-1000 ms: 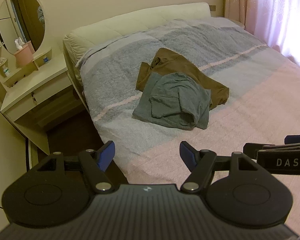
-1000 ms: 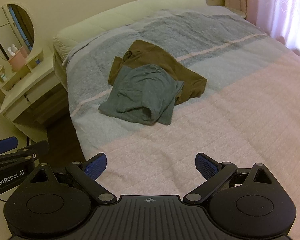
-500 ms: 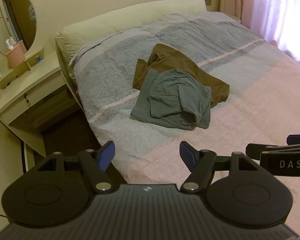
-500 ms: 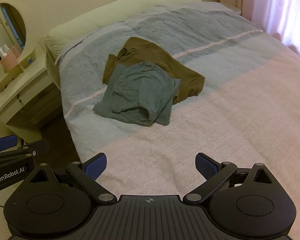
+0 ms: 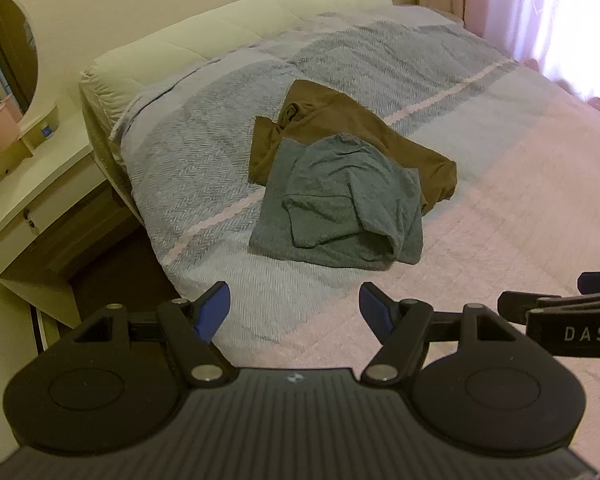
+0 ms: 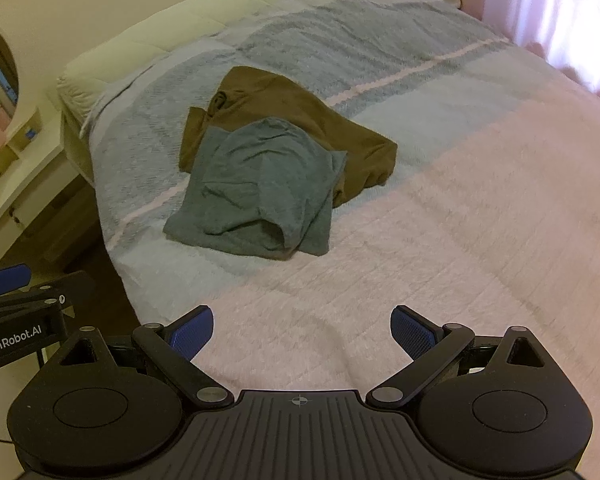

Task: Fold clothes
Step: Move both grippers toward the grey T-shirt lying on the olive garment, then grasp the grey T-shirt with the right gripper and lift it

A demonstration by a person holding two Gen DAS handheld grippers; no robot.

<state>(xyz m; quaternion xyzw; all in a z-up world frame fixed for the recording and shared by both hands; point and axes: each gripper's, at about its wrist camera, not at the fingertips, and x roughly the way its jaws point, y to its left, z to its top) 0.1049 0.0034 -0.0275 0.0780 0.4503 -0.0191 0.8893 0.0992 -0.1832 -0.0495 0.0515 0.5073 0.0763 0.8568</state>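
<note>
A crumpled grey-green garment lies on the bed, partly over a brown garment behind it. My left gripper hovers open above the bed's near edge, short of the grey-green garment, nothing between its blue pads. My right gripper is open too, over the pink part of the cover, in front of and to the right of the clothes. Each gripper shows at the edge of the other's view.
The bed has a grey-and-pink cover and a cream headboard. A cream dressing table with a round mirror stands left of the bed, dark floor between. Pink curtains hang at the far right.
Both grippers have moved forward toward the bed, so the clothes look closer and larger. Both stay open; the garments have not moved.
</note>
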